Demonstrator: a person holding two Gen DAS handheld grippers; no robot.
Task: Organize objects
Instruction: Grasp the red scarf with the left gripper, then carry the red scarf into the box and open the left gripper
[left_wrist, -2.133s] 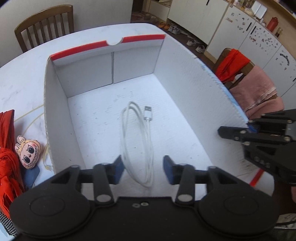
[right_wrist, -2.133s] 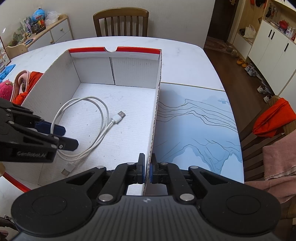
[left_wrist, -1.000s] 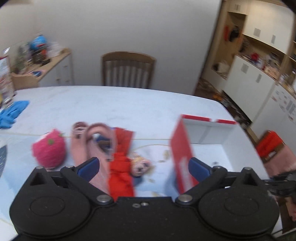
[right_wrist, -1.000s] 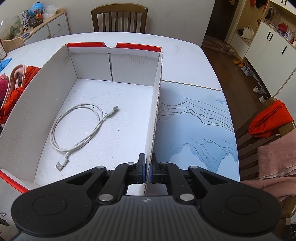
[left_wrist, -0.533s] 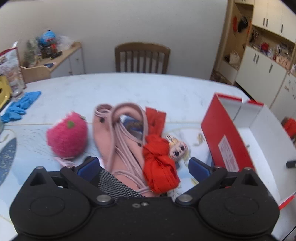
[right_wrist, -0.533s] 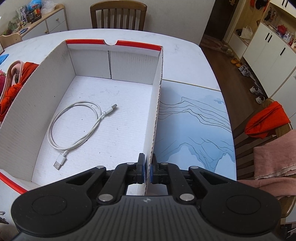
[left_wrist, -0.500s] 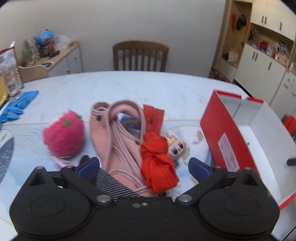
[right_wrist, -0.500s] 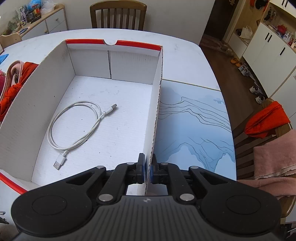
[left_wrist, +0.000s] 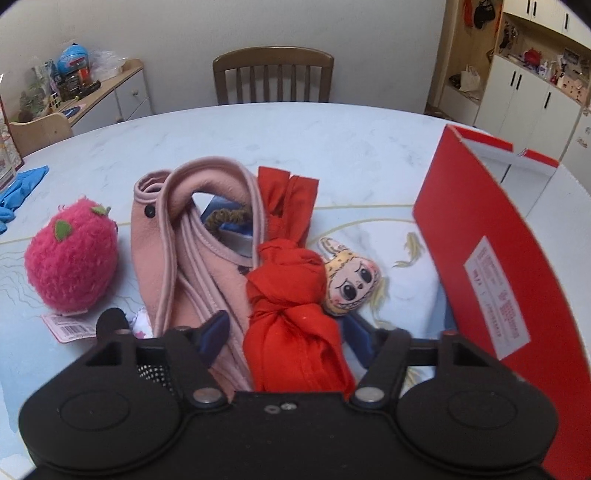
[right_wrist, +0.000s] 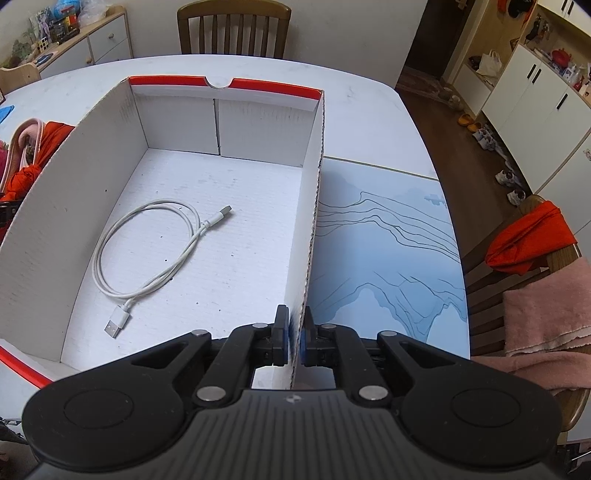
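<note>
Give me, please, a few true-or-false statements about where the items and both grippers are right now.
1. The right gripper is clamped on the box wall. True.
2. The cable lies on the table outside the box. False: it lies coiled on the box floor.
3. The red cloth sits between the left gripper's fingers. True; those jaws have just been closing around it.
4. The doll is left of the pink bag. False: it lies right of the red cloth, towards the box.
5. The plush strawberry is inside the box. False: it sits on the table, left of the bag.
</note>
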